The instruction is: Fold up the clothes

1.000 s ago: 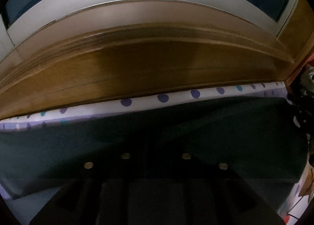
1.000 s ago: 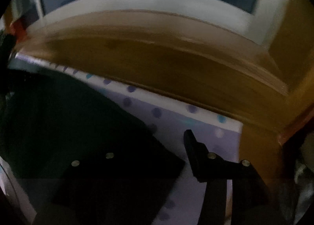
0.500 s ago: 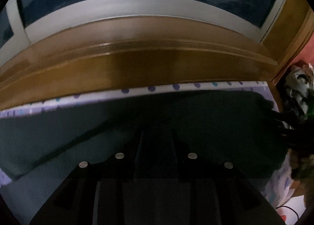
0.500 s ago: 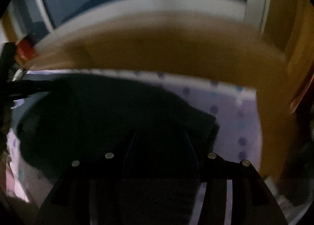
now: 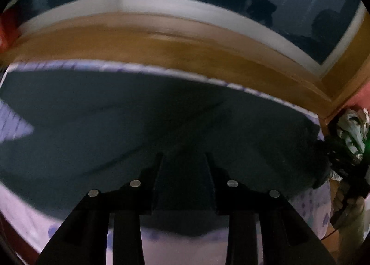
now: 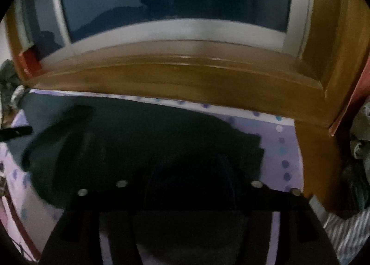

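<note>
A dark garment lies spread flat on a lilac dotted sheet, filling most of the left wrist view. My left gripper hovers over its near edge with fingers apart and nothing between them. In the right wrist view the same dark garment lies on the sheet. My right gripper is over the garment's right part; its dark fingers merge with the cloth, so the jaws cannot be read. The other gripper's tip shows at the far left.
A wooden ledge and a window frame run along the far side of the sheet. A wooden post stands at the right. Crumpled clothes lie at the right edge, striped fabric at lower right.
Both grippers have pulled back and risen, so more of the garment shows. The right gripper moved left from the bare sheet to over the garment. The garment now lies flatter.
</note>
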Tool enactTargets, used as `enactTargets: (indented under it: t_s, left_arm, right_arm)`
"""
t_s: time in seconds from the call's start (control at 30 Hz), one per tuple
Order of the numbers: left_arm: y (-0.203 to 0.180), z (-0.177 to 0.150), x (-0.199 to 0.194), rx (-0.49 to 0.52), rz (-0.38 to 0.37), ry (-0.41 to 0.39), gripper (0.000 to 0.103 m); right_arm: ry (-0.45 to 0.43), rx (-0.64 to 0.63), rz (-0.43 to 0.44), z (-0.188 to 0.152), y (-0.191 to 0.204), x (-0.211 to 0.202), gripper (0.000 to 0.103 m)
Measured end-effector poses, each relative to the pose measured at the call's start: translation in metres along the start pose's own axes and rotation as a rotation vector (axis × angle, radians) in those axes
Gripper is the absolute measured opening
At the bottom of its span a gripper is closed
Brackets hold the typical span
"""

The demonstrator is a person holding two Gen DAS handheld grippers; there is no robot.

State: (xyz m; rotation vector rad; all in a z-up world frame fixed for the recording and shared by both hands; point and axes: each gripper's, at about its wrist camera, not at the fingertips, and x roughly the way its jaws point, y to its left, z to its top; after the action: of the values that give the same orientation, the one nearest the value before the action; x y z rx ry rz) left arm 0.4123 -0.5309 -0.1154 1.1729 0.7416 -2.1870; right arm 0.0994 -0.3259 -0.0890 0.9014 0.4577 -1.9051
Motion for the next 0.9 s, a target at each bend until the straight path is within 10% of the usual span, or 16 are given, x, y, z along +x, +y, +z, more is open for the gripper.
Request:
enactTargets:
  t_s: [0.9]
  left_arm:
    - [0.221,-0.082,-0.082,0.051,-0.005,0.028,0.033]
  right_arm:
    - [0.031,0.026,0.066,-0.044,0.306,-0.026,0.066]
